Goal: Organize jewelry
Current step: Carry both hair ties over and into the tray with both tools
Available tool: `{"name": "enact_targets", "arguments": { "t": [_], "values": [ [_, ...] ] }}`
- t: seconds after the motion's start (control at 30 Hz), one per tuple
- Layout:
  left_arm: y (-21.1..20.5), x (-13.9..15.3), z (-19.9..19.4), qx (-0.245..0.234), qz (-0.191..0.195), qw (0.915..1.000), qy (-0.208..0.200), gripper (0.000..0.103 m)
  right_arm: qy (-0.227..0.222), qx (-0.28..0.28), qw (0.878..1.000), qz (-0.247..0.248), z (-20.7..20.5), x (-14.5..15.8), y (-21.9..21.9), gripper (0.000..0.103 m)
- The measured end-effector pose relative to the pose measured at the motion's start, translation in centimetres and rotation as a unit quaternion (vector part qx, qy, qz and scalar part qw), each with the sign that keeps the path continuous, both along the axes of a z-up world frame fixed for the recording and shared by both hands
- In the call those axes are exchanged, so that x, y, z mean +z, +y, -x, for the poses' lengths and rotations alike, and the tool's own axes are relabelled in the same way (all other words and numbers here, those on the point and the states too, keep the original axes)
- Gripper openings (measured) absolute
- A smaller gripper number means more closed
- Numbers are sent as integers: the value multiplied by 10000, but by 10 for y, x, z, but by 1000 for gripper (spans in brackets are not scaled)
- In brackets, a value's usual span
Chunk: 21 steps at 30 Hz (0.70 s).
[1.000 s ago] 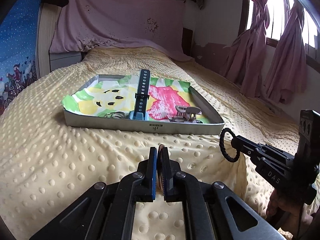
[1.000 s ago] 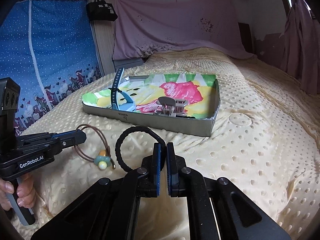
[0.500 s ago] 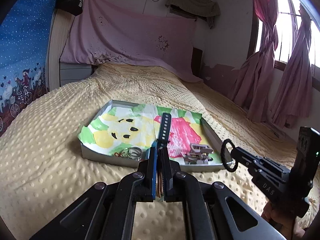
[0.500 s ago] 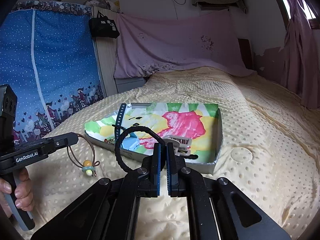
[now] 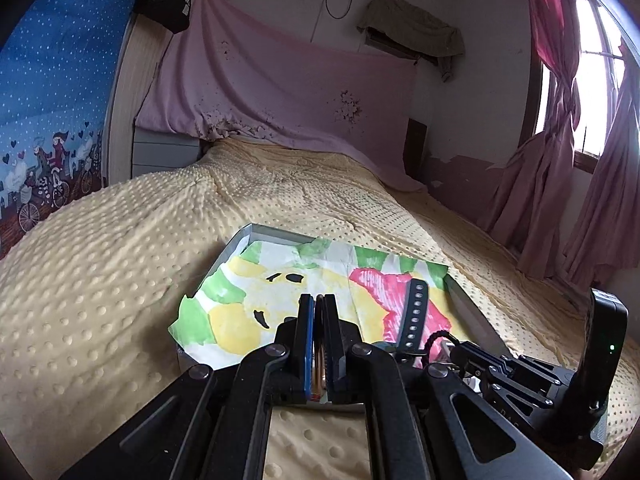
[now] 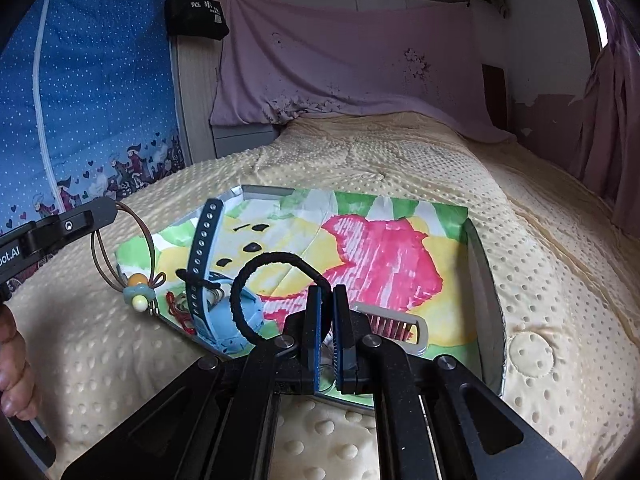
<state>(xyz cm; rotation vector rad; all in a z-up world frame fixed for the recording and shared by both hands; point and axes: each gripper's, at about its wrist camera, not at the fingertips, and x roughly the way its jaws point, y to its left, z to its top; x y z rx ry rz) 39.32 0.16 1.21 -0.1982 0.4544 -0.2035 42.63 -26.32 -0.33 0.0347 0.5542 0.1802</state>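
A metal tray (image 6: 486, 280) lined with a coloured drawing sits on the yellow bed. My left gripper (image 5: 319, 300) is shut on a brown hair tie with beads (image 6: 138, 296), which hangs above the tray's left edge. My right gripper (image 6: 324, 292) is shut on a black braided hair tie (image 6: 276, 264) and holds it over the tray's near side. In the tray lie a dark watch strap (image 6: 202, 248), a blue item (image 6: 228, 316), a red string (image 6: 176, 312) and a pink comb-like clip (image 6: 394, 326). The right gripper also shows in the left wrist view (image 5: 456, 350).
The dotted yellow blanket (image 6: 400, 160) covers the bed all around the tray. A pink sheet (image 5: 280, 92) hangs at the headboard. Pink curtains (image 5: 560, 180) and a window are on the right, a blue panel (image 6: 92, 112) on the left.
Both grippers rose and moved forward from above the blanket to over the tray, each still holding its hair tie.
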Motion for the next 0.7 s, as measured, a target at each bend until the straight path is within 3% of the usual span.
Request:
{"name": "enact_targets", "arguments": {
  "t": [0.13,0.5,0.7],
  "values": [
    [9,-15,-10,34,221,9996,154,4,201,-6,9998,74,-7,-15,4,5],
    [-3,-31,-11,49,-123,9987,483,5,351,36,9993,148,-11,-24,9,5],
    [-1,-35,-10,45,-74,9979,637,5,358,28,9993,58,-11,-24,5,6]
  ]
}}
